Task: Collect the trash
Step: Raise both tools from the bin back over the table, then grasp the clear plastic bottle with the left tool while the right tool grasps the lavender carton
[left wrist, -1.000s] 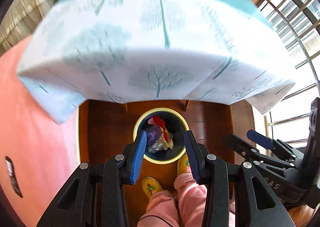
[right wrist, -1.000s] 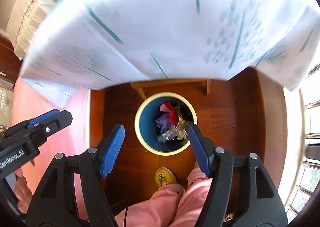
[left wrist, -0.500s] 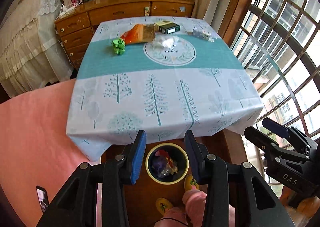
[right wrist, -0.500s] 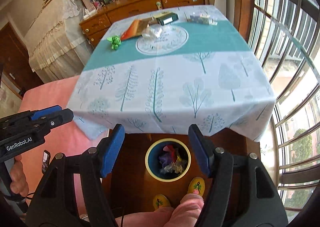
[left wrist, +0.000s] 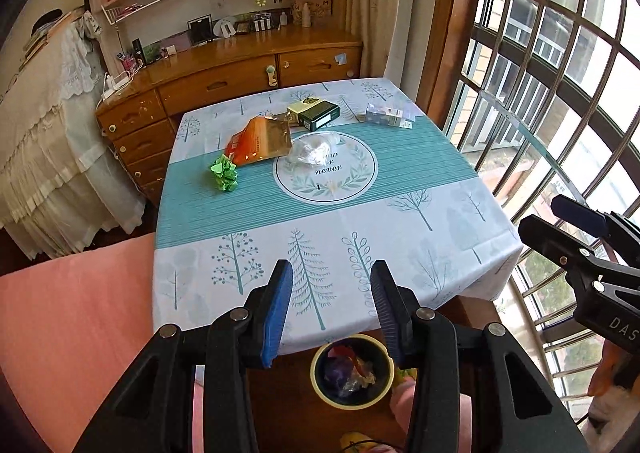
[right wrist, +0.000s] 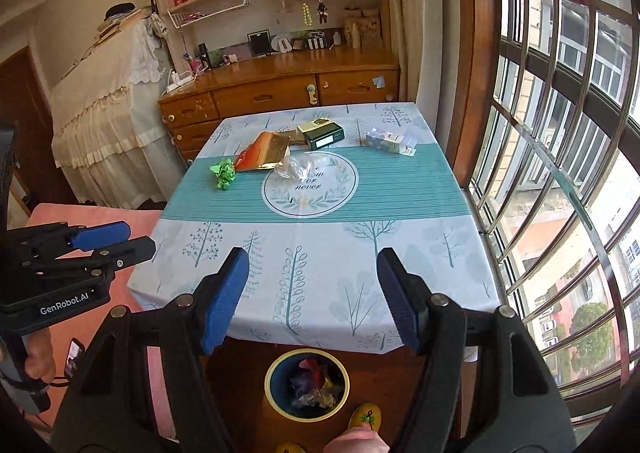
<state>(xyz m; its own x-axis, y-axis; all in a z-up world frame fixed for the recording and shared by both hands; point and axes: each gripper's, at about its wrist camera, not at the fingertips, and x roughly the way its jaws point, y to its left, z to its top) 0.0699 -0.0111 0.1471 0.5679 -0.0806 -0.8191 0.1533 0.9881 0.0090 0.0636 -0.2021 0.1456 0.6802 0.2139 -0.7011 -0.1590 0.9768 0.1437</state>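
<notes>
1. Left gripper point(left wrist: 329, 303) and right gripper point(right wrist: 313, 291): fingers wide, empty, above the bench point(left wrist: 400, 189) near edge.
2. Orange packet point(left wrist: 260, 141) lies flat mid-bench, long axis toward the near-left (green wad point(left wrist: 224, 173) beside).
3. Bin point(right wrist: 307, 383) on the floor below.

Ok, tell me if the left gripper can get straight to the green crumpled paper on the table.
Probably yes. The left gripper is open and holds nothing, and the tablecloth between it and the green crumpled paper lies bare. The orange packet sits just behind the paper, not in the path.
</notes>
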